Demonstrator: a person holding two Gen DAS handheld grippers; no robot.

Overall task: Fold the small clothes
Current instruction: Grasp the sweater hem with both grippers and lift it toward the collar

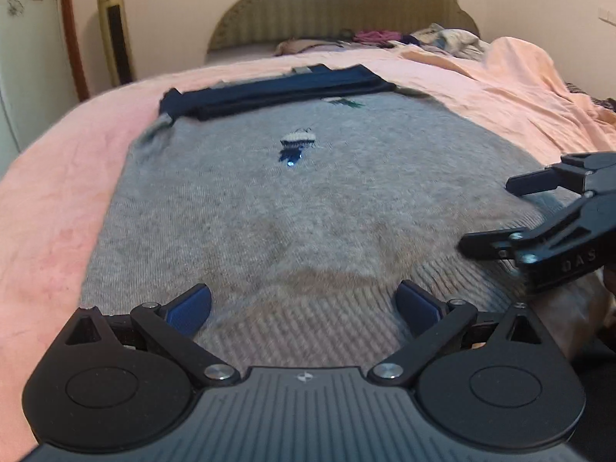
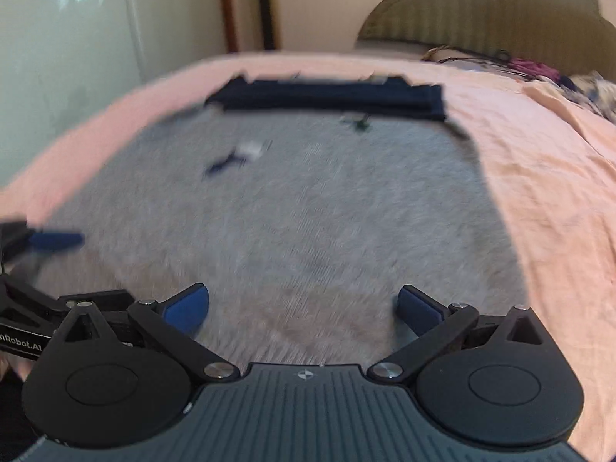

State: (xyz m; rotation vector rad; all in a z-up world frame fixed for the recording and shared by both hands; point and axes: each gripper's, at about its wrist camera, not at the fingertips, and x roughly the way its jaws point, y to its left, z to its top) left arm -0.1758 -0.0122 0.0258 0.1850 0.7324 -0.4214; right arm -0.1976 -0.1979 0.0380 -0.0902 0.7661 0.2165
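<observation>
Pink bedspread carries my grey sweater, flat, dark sleeves already folded across its far end. My left gripper and right gripper hover wide open and empty above the near hem; I judge the body fold remains.

A bed with a pink sheet fills the room's middle. At its far end stands a scalloped, ribbed headboard against a cream wall. A heap of bedding lies crumpled near it. Left of the headboard stands a tall gold tower unit, beside a reddish wooden frame and a pale flowered panel. The light is warm and dim.
</observation>
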